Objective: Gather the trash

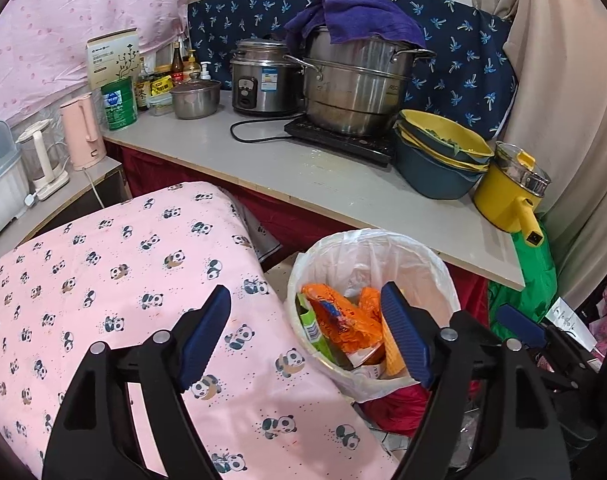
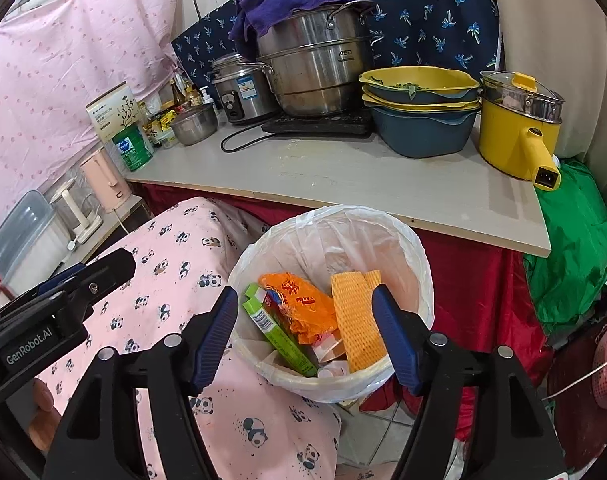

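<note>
A white bin lined with a clear bag (image 1: 423, 256) (image 2: 399, 236) stands on the floor by the counter. Inside lie an orange wrapper (image 1: 343, 324) (image 2: 303, 304), a green carton (image 1: 313, 330) (image 2: 281, 334) and a yellow foam net (image 2: 357, 320). My left gripper (image 1: 305, 334) is open and empty, hovering over the panda cloth and the bin's left rim. My right gripper (image 2: 305, 338) is open and empty, above the bin's mouth. The left gripper's body shows at the left of the right wrist view (image 2: 63, 300); the right gripper's tip shows at the right of the left wrist view (image 1: 519, 326).
A pink panda-print cloth (image 1: 123, 280) (image 2: 175, 280) covers a surface left of the bin. The grey counter (image 1: 303, 172) (image 2: 343, 184) carries a steel steamer pot (image 1: 359, 84), rice cooker (image 1: 263, 80), stacked basins (image 2: 419, 108), yellow electric pot (image 2: 519, 136), bottles and a green can.
</note>
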